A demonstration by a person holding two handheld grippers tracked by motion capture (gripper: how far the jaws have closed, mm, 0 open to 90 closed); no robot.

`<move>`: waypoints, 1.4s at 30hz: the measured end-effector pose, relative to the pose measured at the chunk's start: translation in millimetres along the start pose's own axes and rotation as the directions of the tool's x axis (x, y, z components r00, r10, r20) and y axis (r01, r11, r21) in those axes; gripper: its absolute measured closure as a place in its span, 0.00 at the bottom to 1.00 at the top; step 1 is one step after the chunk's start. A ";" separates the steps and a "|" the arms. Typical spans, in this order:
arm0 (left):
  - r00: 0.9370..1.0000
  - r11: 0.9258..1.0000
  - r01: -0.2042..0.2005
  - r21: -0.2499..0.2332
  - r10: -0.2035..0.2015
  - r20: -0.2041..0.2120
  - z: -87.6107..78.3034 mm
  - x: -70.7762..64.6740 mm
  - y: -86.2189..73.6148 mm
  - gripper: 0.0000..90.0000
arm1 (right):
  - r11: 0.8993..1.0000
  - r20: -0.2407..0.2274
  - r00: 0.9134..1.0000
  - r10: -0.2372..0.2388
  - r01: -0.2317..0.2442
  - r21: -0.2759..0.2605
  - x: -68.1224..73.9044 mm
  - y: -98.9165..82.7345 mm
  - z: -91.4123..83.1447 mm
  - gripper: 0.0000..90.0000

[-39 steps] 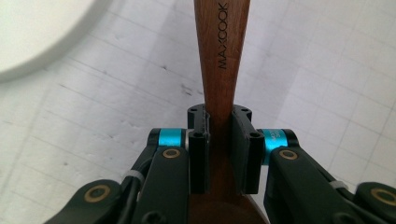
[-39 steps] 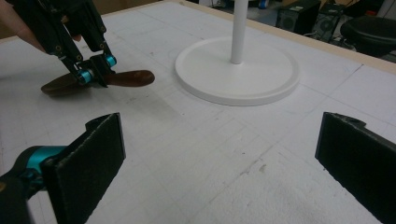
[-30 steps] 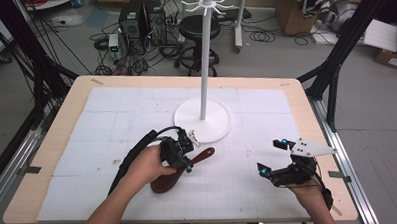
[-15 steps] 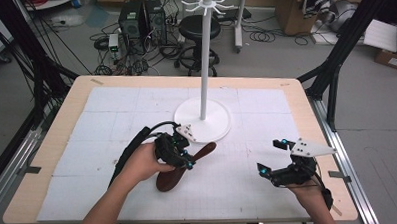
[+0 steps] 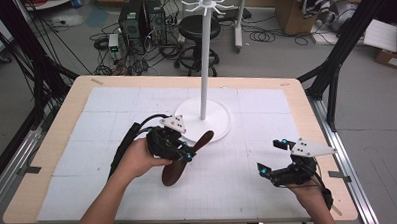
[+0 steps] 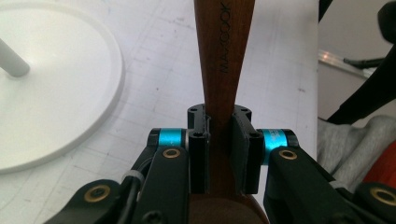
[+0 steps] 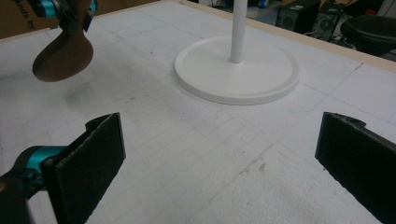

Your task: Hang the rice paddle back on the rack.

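Over white table, left claw clamps "MAXCOOK" wooden spoon; right claw gapes empty

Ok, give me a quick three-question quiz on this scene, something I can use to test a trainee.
1. True or false: the left gripper is shut on the wooden spatula.
2. Which best describes the right gripper? A: open with nothing between its jaws. B: shut on the pole. C: shut on a cable.
3. Fill in: the white stand has a round base and an upright ____ topped with hooks.

Key
1. True; the left gripper view shows the jaws clamped on the handle.
2. A.
3. pole.
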State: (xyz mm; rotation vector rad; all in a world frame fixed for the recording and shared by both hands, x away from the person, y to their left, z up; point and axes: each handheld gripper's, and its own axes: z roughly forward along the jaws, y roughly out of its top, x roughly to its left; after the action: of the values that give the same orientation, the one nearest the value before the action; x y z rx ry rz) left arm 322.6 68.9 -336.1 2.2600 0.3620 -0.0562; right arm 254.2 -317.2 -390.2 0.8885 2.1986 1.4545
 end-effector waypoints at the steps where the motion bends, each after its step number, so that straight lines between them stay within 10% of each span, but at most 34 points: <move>1: 1.000 1.000 0.001 -0.019 -0.001 -0.003 -2.0 0.2 0.2 0.87 | 1.000 0.000 1.000 -0.002 0.002 -0.001 0.0 0.0 0.2 0.01; 17: 1.000 0.981 0.009 -0.192 -0.006 0.017 -36.0 10.6 4.0 0.87 | 1.000 -0.003 1.000 0.004 -0.004 -0.001 -0.2 -0.1 -0.1 0.01; 42: 0.998 0.930 0.061 -0.363 -0.056 0.023 -89.1 33.1 19.1 0.87 | 1.000 -0.003 1.000 0.000 0.000 0.001 -0.7 -0.5 0.2 0.01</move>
State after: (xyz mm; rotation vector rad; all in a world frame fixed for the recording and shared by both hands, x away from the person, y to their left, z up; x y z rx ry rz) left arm 352.6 131.8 -268.8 1.8803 0.3980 -0.0307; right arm 254.7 -317.7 -390.7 0.8870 2.2012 1.4563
